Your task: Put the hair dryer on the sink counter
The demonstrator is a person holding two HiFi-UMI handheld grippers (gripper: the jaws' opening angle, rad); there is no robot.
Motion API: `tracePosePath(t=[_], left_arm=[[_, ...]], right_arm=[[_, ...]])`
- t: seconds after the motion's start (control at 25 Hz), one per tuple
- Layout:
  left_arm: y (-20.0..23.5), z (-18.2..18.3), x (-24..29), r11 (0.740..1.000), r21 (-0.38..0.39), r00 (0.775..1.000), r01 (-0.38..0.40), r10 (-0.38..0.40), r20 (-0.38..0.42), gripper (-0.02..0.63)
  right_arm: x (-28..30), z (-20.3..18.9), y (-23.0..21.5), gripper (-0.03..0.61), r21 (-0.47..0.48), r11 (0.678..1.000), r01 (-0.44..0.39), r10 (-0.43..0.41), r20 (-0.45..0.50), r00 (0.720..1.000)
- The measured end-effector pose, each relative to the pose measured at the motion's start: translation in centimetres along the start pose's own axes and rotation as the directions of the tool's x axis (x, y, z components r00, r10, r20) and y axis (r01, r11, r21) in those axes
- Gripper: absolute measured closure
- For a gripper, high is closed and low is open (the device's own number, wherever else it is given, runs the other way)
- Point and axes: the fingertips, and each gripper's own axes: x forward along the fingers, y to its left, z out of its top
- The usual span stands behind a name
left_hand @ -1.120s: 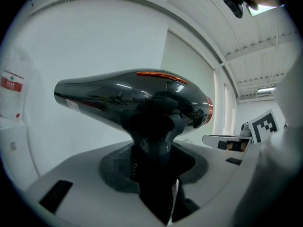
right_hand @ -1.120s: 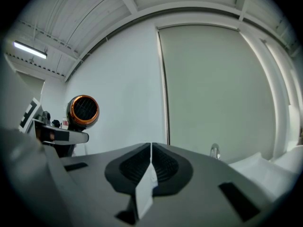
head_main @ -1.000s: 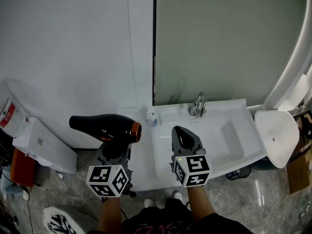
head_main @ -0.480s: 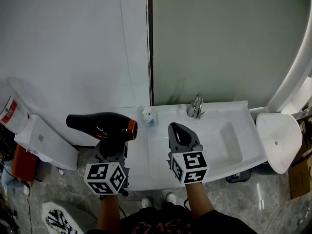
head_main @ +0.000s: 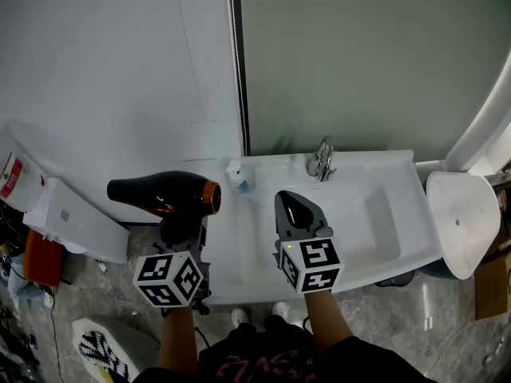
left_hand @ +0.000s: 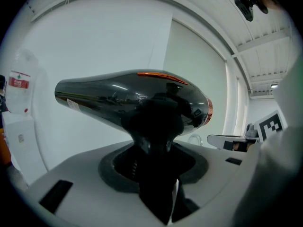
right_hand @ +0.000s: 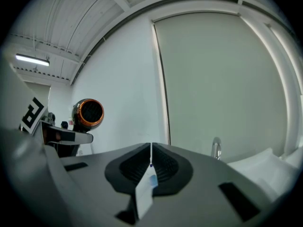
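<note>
Though the red label (head_main: 9, 183) far left of the sink (head_main: 383, 242) is illegible, the left gripper (head_main: 182, 228) has its jaws clamped on the hair dryer (head_main: 164, 195); the right gripper (head_main: 294, 206), jaws together, hangs over the sink's bare left side.

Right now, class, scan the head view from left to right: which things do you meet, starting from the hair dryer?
hair dryer → small white bottle → faucet → white oval fixture at the far right
</note>
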Motion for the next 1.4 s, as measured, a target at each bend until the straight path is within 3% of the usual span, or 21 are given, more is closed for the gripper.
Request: tracePosePath(t=[0.8, 1.4], left_arm=[[1.5, -7.1, 6.1, 0.998, -0.027, 0.981, -0.054, 0.048, -0.19, 0.442], [4.3, -15.9, 9.5, 0.993, -0.048, 0.919, -0.111, 0.084, -0.385, 0.442]], right_arm=[[4.4, -7.0, -2.3, 0.557, 0.038, 0.999, -0.021, 0.026, -0.142, 0.989], [8.4, -15.6, -2.7, 0.555, 0.077, 0.997, -0.032, 0.055, -0.321, 0.945]])
